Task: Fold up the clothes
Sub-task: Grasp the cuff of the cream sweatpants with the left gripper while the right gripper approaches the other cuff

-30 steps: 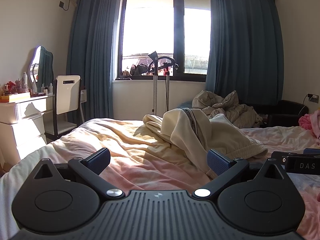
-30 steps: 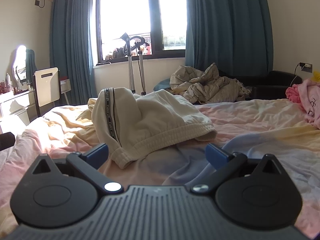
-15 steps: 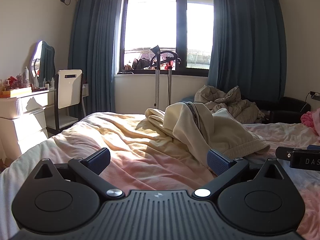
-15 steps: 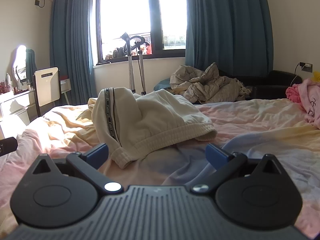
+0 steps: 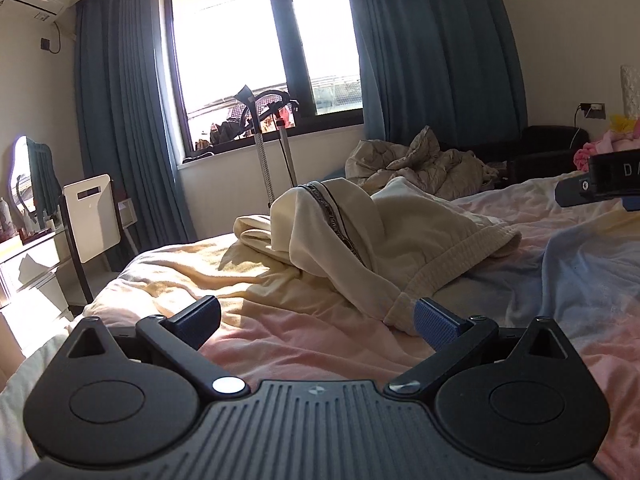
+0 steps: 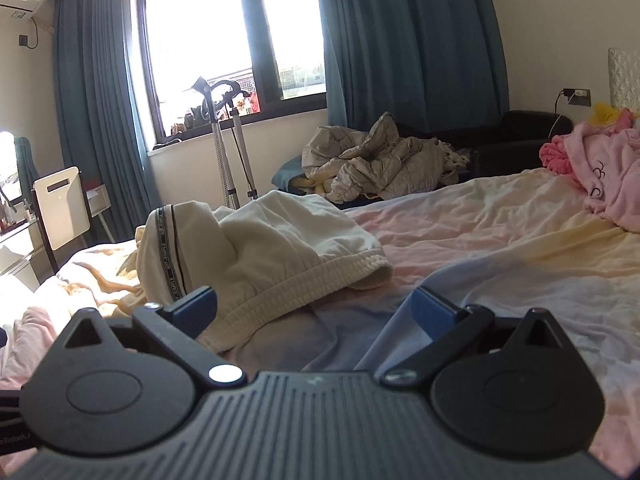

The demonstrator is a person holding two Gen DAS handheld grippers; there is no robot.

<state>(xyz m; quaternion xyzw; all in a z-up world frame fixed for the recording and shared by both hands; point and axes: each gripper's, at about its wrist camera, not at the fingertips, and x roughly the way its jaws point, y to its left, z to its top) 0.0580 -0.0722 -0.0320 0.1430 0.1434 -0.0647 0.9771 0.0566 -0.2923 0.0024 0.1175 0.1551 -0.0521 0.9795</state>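
Note:
A crumpled cream garment point(image 5: 384, 236) with a ribbed waistband and a dark striped tape lies heaped on the pastel bed sheet point(image 5: 304, 336). It also shows in the right wrist view point(image 6: 260, 256). My left gripper point(image 5: 316, 316) is open and empty, low over the sheet, its right finger close to the waistband corner. My right gripper point(image 6: 316, 308) is open and empty, just in front of the waistband, its left finger overlapping the hem in view. The right gripper's body shows at the right edge of the left wrist view point(image 5: 600, 184).
A pink robe point(image 6: 600, 176) lies at the bed's far right. A grey quilt point(image 6: 376, 168) is heaped on a dark sofa by the window. A garment steamer stand point(image 5: 272, 148), a white chair point(image 5: 92, 220) and a dresser point(image 5: 28, 264) stand left of the bed.
Both grippers have moved closer to the cream garment and tilted. The right gripper's body sits higher at the right edge of the left wrist view. Both stay open.

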